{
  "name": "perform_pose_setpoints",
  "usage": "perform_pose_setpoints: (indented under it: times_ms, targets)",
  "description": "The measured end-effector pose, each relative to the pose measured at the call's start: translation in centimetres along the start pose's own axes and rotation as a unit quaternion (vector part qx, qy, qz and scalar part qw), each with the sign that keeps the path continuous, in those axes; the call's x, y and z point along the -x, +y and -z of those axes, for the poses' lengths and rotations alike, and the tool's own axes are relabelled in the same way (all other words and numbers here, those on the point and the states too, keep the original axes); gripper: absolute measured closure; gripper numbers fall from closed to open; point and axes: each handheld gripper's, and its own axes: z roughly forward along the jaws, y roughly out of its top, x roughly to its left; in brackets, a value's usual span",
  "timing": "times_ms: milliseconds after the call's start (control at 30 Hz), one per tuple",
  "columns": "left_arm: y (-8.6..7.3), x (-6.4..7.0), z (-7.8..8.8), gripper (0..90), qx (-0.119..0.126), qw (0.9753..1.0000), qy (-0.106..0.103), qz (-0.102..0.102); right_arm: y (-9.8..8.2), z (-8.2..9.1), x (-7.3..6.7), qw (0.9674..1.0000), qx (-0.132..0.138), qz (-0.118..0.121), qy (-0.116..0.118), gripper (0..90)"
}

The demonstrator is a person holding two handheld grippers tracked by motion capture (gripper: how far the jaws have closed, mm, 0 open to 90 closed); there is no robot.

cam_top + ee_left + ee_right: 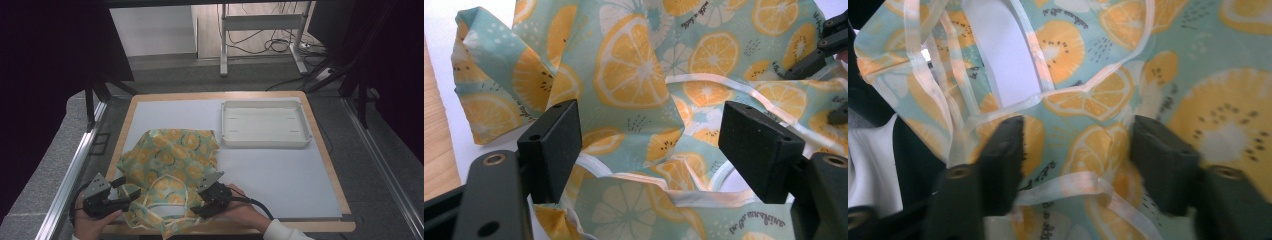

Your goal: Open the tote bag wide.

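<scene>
Currently, the work is at an early stage: the citrus-print cloth bag (167,165) lies crumpled and unfolded on the near left part of the counter (280,175), its pale straps (167,200) loose at the near edge. The left tongs (116,199) rest at the bag's near left corner; in the left gripper view the jaws stand wide apart with fabric (634,75) and a strap (704,197) between them, and the pads do not press on anything. The right tongs (210,186) sit at the near right side of the bag; in the right gripper view the jaws are partly open over a strap (1068,185) and cloth, with no grip evident. No fold or flattening is visible yet. Farther back and to the right, the white tray (265,142) stands well apart and holds nothing. Judged remaining: secure the bag, tidy it, and probably transfer it to the tray.
</scene>
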Motion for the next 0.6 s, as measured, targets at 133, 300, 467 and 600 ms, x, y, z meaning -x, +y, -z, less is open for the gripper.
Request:
perform_pose_setpoints:
  times_ms: [133,300,467,600]
  targets:
    - [-0.1,-0.1,0.1,25.7,0.002,1.0,-0.001,0.0,-0.1,0.1,0.2,1.0,-0.001,-0.002,-0.009,65.9]
    - [-0.1,0.1,0.0,25.7,-0.001,1.0,-0.004,-0.005,0.1,0.6,0.4,0.9999,0.011,-0.007,-0.004,81.8]
    - [-0.1,0.1,0.0,25.7,-0.003,1.0,-0.004,-0.007,0.8,2.0,0.6,0.9984,0.054,-0.015,0.005,84.2]
    - [-0.2,0.3,0.1,25.6,-0.005,0.9998,-0.005,-0.018,1.6,3.4,1.0,0.9956,0.09,-0.025,0.004,84.7]
